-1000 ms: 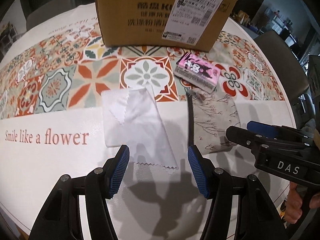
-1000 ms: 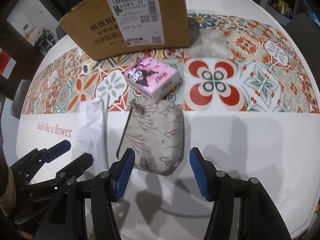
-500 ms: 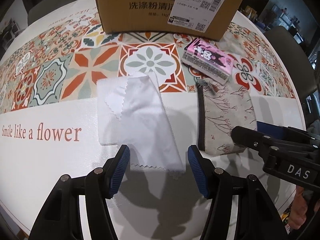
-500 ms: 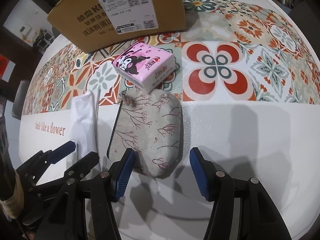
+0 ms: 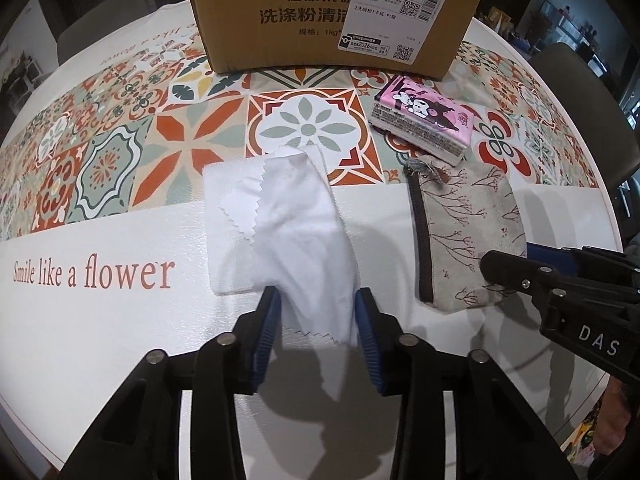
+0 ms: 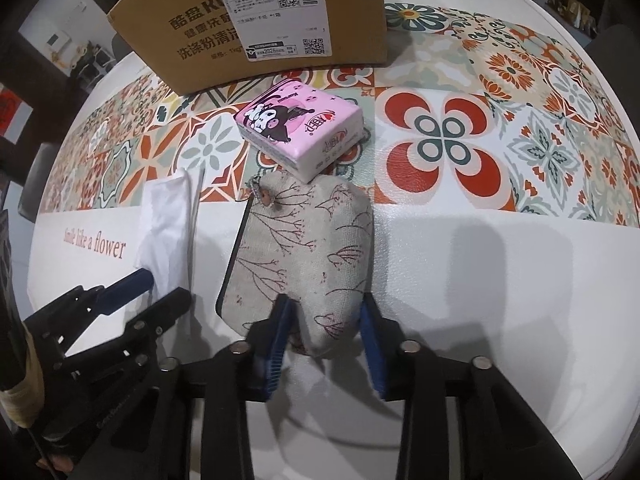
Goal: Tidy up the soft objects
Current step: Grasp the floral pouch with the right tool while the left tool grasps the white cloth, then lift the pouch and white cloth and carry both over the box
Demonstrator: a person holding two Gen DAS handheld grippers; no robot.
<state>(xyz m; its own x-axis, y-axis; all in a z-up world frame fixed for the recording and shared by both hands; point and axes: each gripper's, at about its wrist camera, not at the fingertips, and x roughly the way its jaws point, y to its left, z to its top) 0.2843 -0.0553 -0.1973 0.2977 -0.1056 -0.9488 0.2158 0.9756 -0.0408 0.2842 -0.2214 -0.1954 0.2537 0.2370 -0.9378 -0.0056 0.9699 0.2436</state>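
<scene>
The cardboard box stands at the far side of the table; its inside is not visible. In front of the box lie the pink tissue pack, the fabric pouch and the white cloth. The left gripper is closing on the near end of the cloth. The right gripper is closing on the pouch's near end, pads touching it.

Likely a home dining room, tile-patterned tablecloth, chair, shipping box
</scene>
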